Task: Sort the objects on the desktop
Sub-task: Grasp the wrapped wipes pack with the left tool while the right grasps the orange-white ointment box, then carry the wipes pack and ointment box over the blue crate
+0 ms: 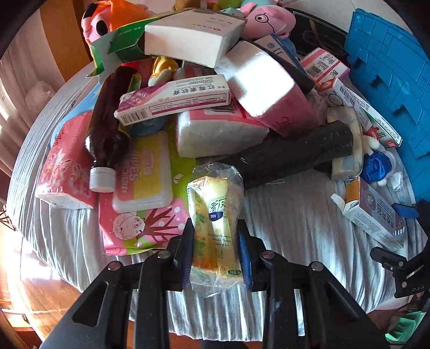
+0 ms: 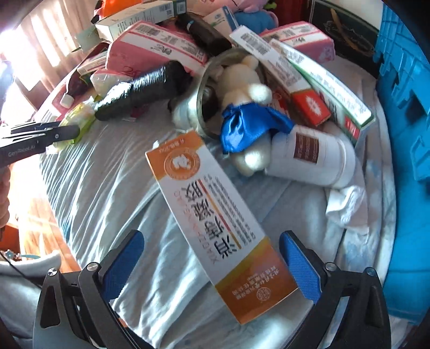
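My left gripper point(image 1: 215, 228) is shut on a small yellow-green tissue pack point(image 1: 215, 212) in clear wrap, held upright just above the grey-striped cloth point(image 1: 295, 214). In the right wrist view the same gripper point(image 2: 40, 137) shows at the left edge with the pack point(image 2: 78, 120) in its tips. My right gripper point(image 2: 212, 239) stands open over the cloth point(image 2: 107, 193). A long orange-and-white medicine box point(image 2: 215, 220) lies slanted between its blue pads point(image 2: 126, 255). The pads do not press on the box.
A pile of pink tissue packs point(image 1: 220, 128), medicine boxes point(image 1: 174, 99), a brown bottle point(image 1: 107, 126), a black roll point(image 1: 290, 153) and plush toys point(image 1: 266, 18) fills the far side. A white bear point(image 2: 242, 88), white bottle point(image 2: 311, 158) and blue crate point(image 2: 403, 107) lie right.
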`<state>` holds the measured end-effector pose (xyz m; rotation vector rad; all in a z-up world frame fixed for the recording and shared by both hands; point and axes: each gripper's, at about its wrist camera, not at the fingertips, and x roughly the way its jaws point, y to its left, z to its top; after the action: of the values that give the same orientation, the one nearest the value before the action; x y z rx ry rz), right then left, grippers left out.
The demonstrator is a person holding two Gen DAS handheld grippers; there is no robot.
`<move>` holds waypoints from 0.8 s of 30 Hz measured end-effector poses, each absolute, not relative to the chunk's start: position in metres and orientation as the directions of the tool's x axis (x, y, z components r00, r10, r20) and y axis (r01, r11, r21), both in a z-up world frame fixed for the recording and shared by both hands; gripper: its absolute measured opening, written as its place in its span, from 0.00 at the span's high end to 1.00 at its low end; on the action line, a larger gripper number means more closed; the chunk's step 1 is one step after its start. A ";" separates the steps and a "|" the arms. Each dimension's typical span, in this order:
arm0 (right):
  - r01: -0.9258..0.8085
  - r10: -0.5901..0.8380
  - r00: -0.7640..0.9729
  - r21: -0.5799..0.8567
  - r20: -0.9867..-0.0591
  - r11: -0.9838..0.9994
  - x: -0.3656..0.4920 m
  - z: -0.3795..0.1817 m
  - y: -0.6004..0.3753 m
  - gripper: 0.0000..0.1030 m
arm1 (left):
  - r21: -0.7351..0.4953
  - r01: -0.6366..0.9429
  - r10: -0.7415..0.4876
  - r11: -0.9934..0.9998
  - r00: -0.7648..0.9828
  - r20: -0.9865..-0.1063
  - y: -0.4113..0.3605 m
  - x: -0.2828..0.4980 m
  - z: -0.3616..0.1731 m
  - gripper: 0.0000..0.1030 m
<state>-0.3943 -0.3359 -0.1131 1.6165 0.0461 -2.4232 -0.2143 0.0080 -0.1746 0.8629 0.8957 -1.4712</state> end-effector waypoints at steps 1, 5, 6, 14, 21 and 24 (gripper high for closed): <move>0.204 -0.158 -0.372 0.086 -0.915 -0.975 -0.397 -0.112 -0.337 0.07 | -0.059 0.997 -0.439 -0.057 -0.078 -0.895 0.007 -0.216 -0.174 0.72; 0.163 -0.151 -0.340 0.100 -0.928 -0.982 -0.408 -0.121 -0.336 0.29 | -0.065 0.997 -0.445 -0.053 -0.081 -0.892 0.002 -0.220 -0.168 0.72; 0.164 -0.152 -0.345 0.100 -0.926 -0.981 -0.406 -0.120 -0.338 0.32 | -0.062 0.997 -0.454 -0.050 -0.078 -0.888 0.002 -0.219 -0.165 0.72; 0.219 -0.167 -0.471 0.069 -0.866 -0.973 -0.382 -0.071 -0.363 0.56 | -0.049 0.998 -0.539 -0.044 -0.065 -0.840 0.002 -0.212 -0.121 0.72; 0.145 -0.147 -0.632 0.070 -0.761 -0.987 -0.395 -0.012 -0.356 0.56 | -0.047 0.995 -0.624 -0.091 -0.093 -0.776 -0.001 -0.220 -0.075 0.72; 0.093 -0.105 -0.677 0.057 -0.728 -0.994 -0.415 0.001 -0.340 0.56 | -0.055 0.991 -0.655 -0.125 -0.124 -0.745 -0.006 -0.231 -0.057 0.72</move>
<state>-0.4152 -0.3399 0.0014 1.2097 -0.0237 -2.7818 -0.2310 -0.0060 -0.0565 0.6736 0.6715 -1.6072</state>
